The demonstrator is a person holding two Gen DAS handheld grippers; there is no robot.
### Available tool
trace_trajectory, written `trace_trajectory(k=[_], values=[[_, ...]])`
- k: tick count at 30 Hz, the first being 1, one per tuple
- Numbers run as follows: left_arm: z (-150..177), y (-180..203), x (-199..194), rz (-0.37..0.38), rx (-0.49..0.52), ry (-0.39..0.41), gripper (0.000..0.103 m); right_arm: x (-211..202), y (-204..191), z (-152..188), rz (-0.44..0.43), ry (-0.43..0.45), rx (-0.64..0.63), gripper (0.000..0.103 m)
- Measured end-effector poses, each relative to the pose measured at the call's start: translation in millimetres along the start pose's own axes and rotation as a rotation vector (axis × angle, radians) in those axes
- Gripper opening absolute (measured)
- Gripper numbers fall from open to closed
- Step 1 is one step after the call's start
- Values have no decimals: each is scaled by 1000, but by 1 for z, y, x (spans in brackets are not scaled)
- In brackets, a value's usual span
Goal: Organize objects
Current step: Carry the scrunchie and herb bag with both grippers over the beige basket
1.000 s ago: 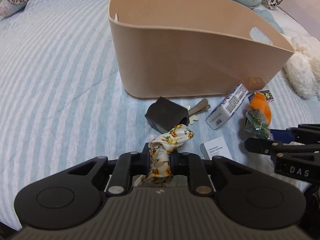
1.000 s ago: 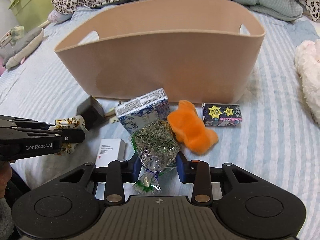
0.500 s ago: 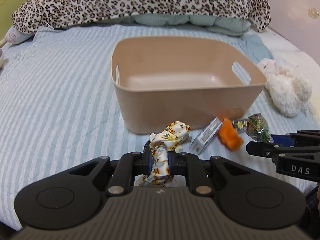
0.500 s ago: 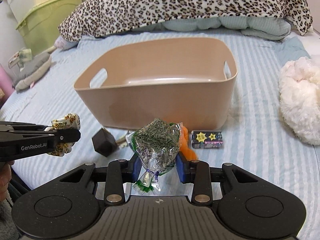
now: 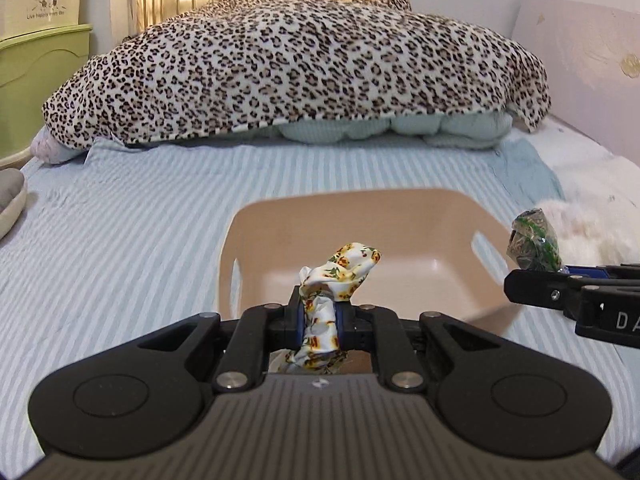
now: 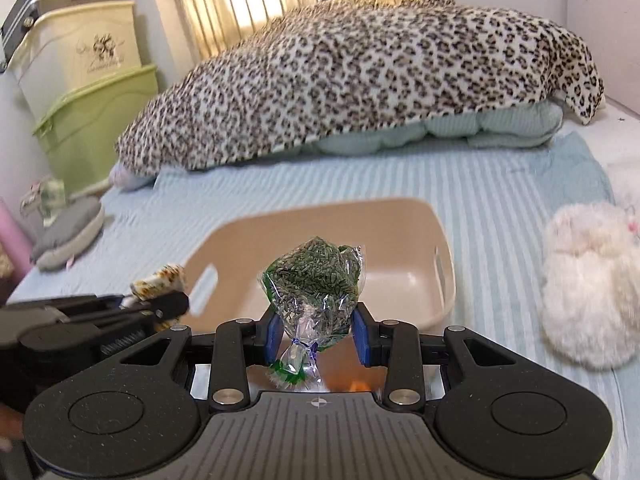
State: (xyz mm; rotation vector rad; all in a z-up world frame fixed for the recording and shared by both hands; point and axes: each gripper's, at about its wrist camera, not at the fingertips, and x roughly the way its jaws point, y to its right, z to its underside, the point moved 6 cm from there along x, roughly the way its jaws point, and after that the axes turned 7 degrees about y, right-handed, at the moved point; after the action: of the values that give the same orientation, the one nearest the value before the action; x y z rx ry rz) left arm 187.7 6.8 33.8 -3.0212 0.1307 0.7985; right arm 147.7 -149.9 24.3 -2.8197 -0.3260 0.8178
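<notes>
Smooth matt plastic bin (image 5: pixel 400 220)

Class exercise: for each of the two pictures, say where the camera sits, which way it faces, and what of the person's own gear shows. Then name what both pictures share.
Left wrist view: on the left tongs, facing down-forward over the beige bin; they pinch a floral cloth; the right tongs enter at right.
Right wrist view: on the right tongs, facing likewise; they clamp a bag of dried green herbs; the left tongs enter at left.
Shared: bin, striped bedsheet, leopard blanket, both held items.
</notes>
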Motion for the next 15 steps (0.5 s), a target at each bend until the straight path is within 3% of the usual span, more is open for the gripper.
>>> trace_trajectory(k=[8, 15], values=[[15, 3, 66, -57, -16, -96, 15, 48, 10, -9, 57, 15, 33, 33], [42, 1, 106, -90, 3, -223, 16, 93, 17, 8, 106, -68, 59, 34]])
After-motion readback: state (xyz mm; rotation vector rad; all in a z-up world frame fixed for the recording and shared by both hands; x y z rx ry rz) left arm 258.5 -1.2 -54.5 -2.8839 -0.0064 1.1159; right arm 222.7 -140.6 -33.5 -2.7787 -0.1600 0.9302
